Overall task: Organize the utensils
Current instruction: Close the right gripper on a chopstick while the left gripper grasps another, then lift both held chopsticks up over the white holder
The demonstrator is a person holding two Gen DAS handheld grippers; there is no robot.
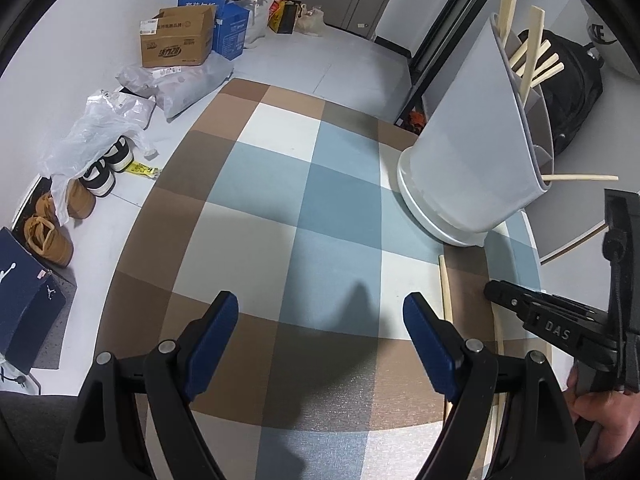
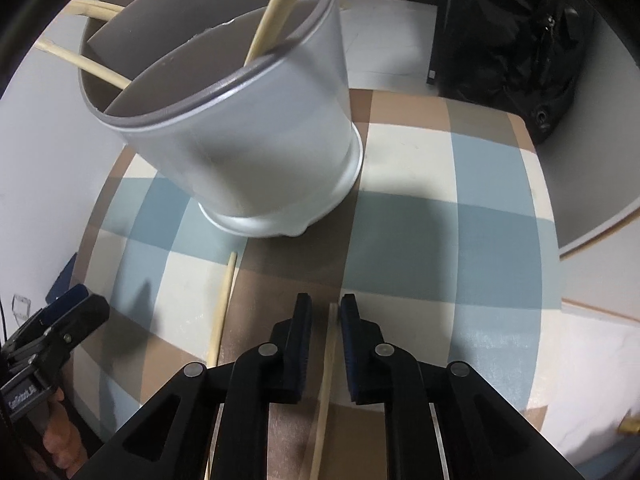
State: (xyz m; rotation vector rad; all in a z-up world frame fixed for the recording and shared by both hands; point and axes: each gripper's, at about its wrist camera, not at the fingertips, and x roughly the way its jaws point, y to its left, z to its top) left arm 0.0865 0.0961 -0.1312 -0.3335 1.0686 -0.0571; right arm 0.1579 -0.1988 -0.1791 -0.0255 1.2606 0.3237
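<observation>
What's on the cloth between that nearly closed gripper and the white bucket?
Only bare checked cloth lies between the right gripper and the bucket, in the right wrist view. A chopstick sits between its jaws.

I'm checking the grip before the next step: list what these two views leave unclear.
- Right hand-held gripper: a chopstick lies between its pads; pad contact unclear, right wrist view.
- That chopstick's near end: hidden under the gripper body.
- Holder bottom: hidden by its own walls, both views.
- Second chopstick: partly behind the left hand-held gripper, left wrist view.
</observation>
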